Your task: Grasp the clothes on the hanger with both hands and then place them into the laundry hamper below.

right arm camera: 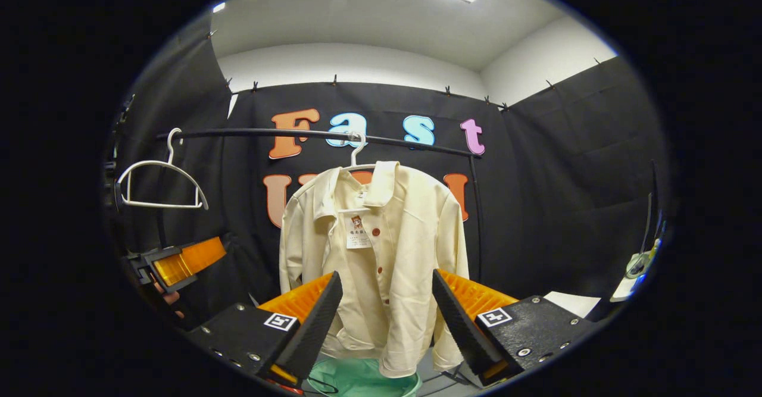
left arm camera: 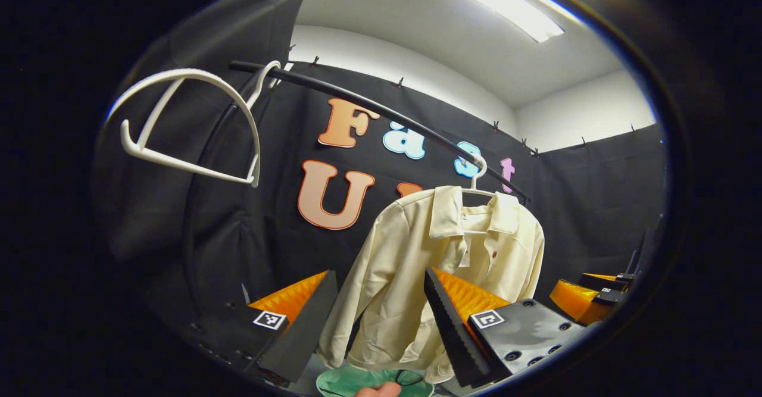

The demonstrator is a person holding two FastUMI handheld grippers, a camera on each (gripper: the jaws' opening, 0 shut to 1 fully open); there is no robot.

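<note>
Approach stage, before any grasp. My left gripper (left arm camera: 381, 316) and my right gripper (right arm camera: 387, 313) both stand with jaws wide apart and hold nothing; in each view the cream jacket (right arm camera: 381, 254) shows in the gap between my fingers, apart from them.

The jacket hangs on a white hanger (right arm camera: 356, 147) hooked over the black rail (right arm camera: 417, 141), collar up, front facing me, a paper tag (right arm camera: 357, 232) at the neck. Directly below its hem sits the green laundry hamper (right arm camera: 357, 379), of which I see part of the rim in both views. In the left gripper view the jacket (left arm camera: 417, 266) lies to the right of centre, so I judge that this hand has farther to travel than the right.

The next move, as I judge it, calls for bringing both grippers forward to the cloth, 1 on each side near the shoulders, closing on fabric and not on the hanger, then lifting the jacket clear of the hanger before lowering it.

Surroundings: 1 empty hanger (left arm camera: 190, 123) on the same rail, at its left end, well apart from the jacket. My left gripper also appears at the left edge of the right gripper view. Nothing lies between my fingers and the jacket; the likeliest snag is the hanger coming off the rail with the cloth.
</note>
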